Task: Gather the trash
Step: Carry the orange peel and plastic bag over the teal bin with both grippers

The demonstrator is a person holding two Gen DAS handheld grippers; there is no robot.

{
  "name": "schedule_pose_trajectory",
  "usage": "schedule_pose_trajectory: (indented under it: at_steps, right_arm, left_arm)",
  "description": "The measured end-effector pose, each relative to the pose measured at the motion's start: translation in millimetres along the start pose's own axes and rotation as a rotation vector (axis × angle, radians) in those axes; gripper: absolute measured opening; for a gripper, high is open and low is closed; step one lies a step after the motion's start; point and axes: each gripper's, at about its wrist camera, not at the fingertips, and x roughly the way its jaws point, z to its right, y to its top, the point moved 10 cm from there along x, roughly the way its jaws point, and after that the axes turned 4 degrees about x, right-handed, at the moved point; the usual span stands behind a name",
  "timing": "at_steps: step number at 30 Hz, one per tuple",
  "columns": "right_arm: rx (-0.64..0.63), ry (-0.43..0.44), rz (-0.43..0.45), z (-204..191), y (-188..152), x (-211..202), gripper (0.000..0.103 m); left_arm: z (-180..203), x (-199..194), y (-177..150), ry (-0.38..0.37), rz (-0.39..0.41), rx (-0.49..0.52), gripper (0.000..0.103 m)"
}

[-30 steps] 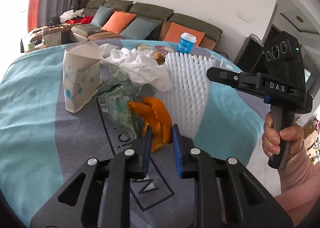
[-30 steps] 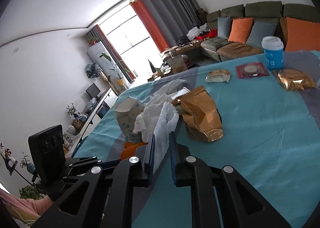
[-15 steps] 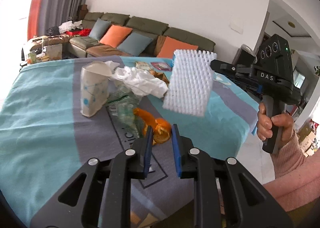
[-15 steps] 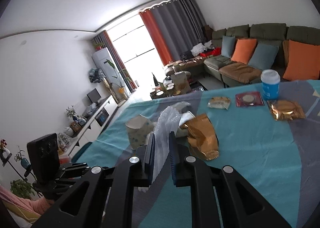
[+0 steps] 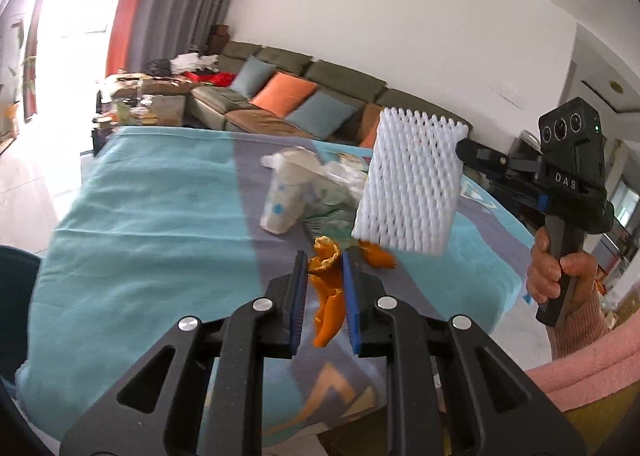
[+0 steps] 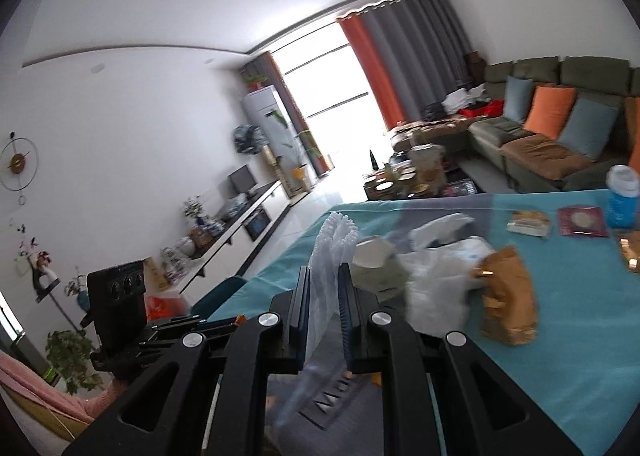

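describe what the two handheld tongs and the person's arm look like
Both tongs, left and right, are matte black frames with triangular cut-outs, silver round bolts and blue ribbed pads. The right one carries a black camera block with three lenses, a green light and white "DAS" lettering. The right hand is bare, with a pink knitted sleeve. No cables show.

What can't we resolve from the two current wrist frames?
- Trash bin: none identifiable in either view; a dark shape at the left wrist view's left edge is cut off.
- Label on the paper cup: left wrist view, motion-blurred.
- Lower end of the foam net: right wrist view, hidden behind the right gripper.
- Tablecloth lettering: right wrist view, blurred and blocked by the gripper.
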Motion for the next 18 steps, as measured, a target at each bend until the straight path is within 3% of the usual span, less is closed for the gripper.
schedule_pose_trajectory:
  at_steps: [18]
  right_arm:
    - [-0.091, 0.249, -0.175, -109, -6, 148, 0.012]
  left_arm:
    - [-139, -115, 12, 0.371, 0.114, -0.127, 0.017]
